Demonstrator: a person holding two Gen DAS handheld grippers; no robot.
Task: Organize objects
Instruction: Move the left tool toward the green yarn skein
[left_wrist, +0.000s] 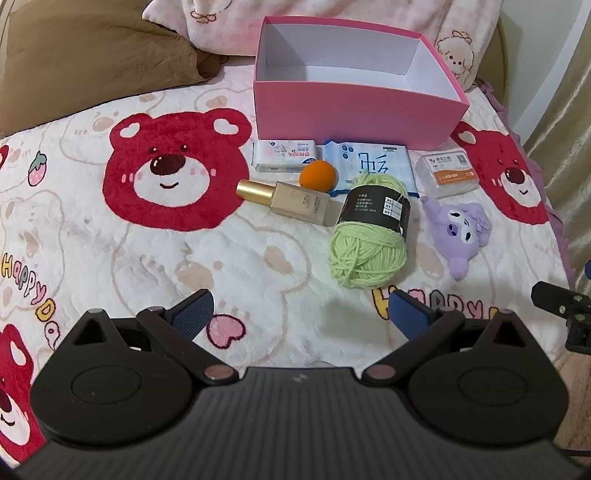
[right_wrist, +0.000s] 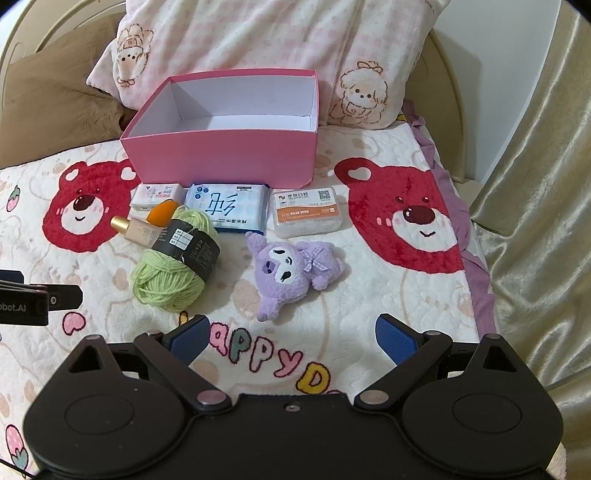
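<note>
Both grippers hang over the bear-print blanket (left_wrist: 92, 258) with their blue-padded jaws spread wide and nothing between them: the left gripper (left_wrist: 299, 314) sits in front of the yarn, the right gripper (right_wrist: 291, 336) in front of the plush toy.

Going left to right along the blanket, a small white packet (left_wrist: 284, 155) lies against the front of the pink box (left_wrist: 354, 114), which is open and holds nothing. Just in front of the packet lies a foundation bottle (left_wrist: 291, 201) on its side, gold cap to the left, with an orange sponge (left_wrist: 317, 176) touching its upper edge. Next comes a blue pack of wipes (left_wrist: 373, 164), partly covered by a ball of green yarn (left_wrist: 369, 236) with a black label band. Right of the yarn lies a purple plush toy (right_wrist: 288, 273), and behind it a clear floss box (right_wrist: 306, 212) with an orange label. Pillows (right_wrist: 258, 48) lean behind the pink box
</note>
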